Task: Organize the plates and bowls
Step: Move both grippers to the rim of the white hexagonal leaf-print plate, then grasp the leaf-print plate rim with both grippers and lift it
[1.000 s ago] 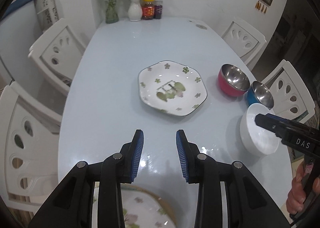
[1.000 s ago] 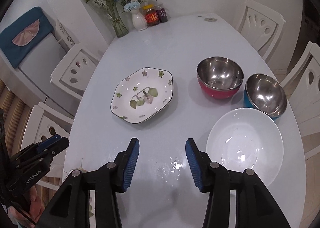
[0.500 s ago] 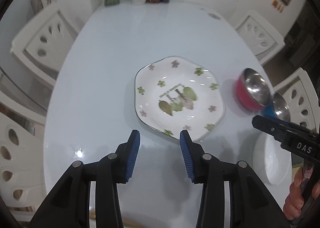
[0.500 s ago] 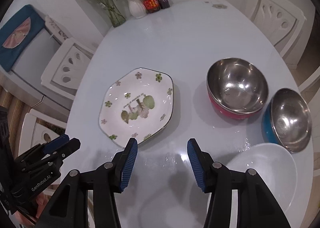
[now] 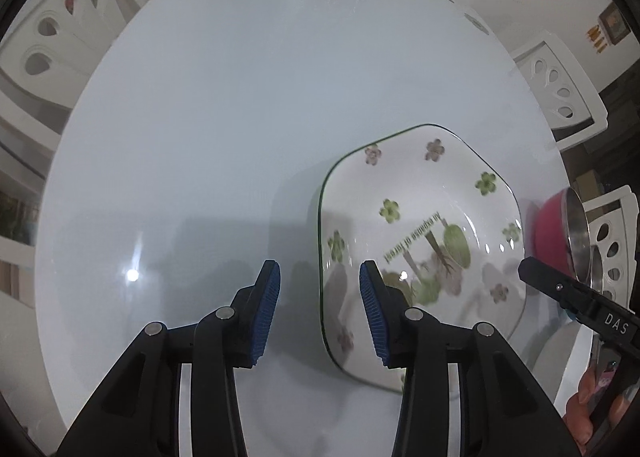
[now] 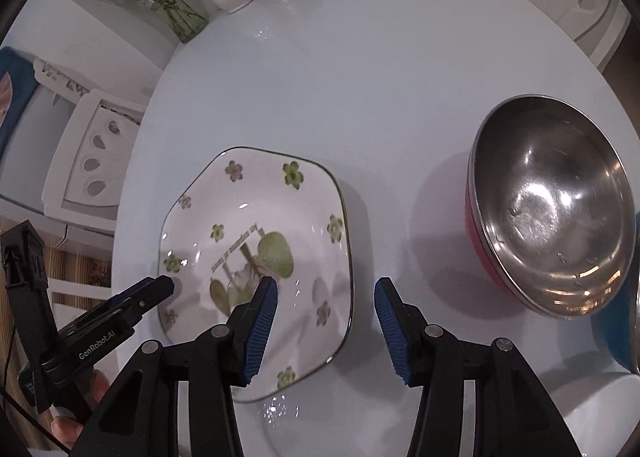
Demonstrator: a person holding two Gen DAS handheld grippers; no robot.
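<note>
With both tongs released, left gripper (image 5: 320, 311) and right gripper (image 6: 325, 327), we should straddle opposite rims of the plate (image 6: 256, 257) evenly before closing.

Plate (image 6: 256, 217) lies left of bowl (image 6: 552, 217) on table (image 6: 380, 77).

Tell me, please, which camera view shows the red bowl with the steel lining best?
The right wrist view: the red bowl shows nearly whole, its steel inside open to view. The left wrist view catches only a blurred sliver at the frame's right edge.
</note>
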